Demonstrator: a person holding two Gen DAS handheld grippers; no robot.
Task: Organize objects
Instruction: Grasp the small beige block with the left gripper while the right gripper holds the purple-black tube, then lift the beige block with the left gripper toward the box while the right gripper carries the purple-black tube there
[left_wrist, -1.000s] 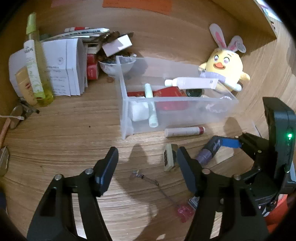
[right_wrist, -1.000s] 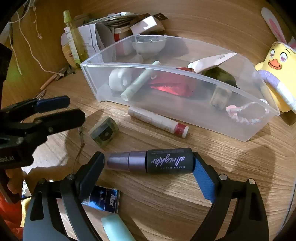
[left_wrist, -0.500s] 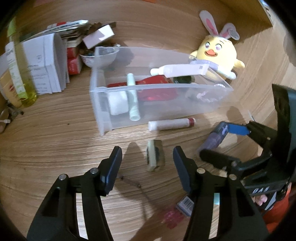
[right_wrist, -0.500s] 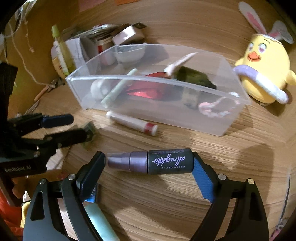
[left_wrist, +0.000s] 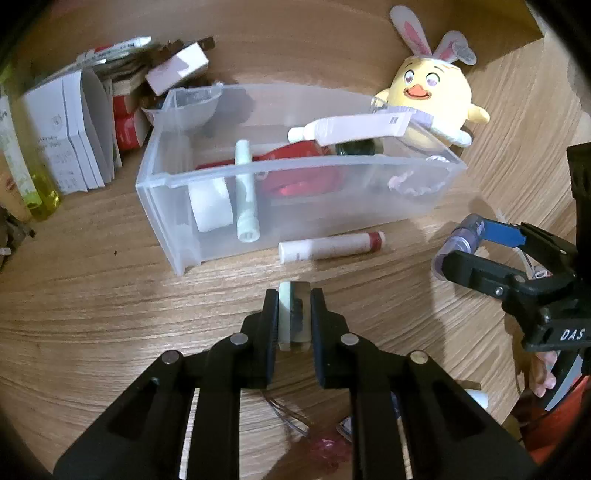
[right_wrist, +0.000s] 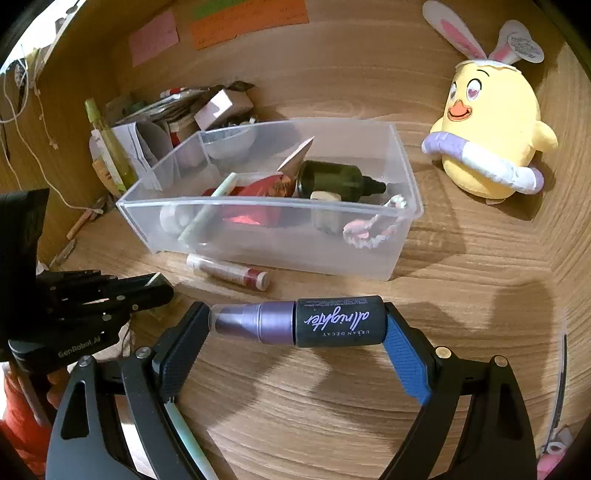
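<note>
Wooden desk (left_wrist: 92, 295): left hand-held gripper (left_wrist: 293, 314) clamps small block (left_wrist: 293, 314), right hand-held gripper (right_wrist: 295, 325) clamps spray bottle (right_wrist: 299, 321).

1. Frosted translucent plastic storage bin (right_wrist: 280, 240), smooth-walled.
2. Grained wooden desk surface (right_wrist: 369, 387), low sheen.
3. Purple-and-black spray bottle (right_wrist: 306, 322), satin metallic neck, matt body.
4. Yellow plush chick toy (right_wrist: 491, 136), soft cloth.
5. Matt black plastic gripper fingers (left_wrist: 269, 325).

A purple-and-black spray bottle (right_wrist: 301, 322) with white script, a clear plastic bin (right_wrist: 400, 155), a yellow chick plush (right_wrist: 491, 122) with pink-lined ears and a white, red-capped tube (left_wrist: 330, 246) on a wood-grain counter (right_wrist: 461, 295).
</note>
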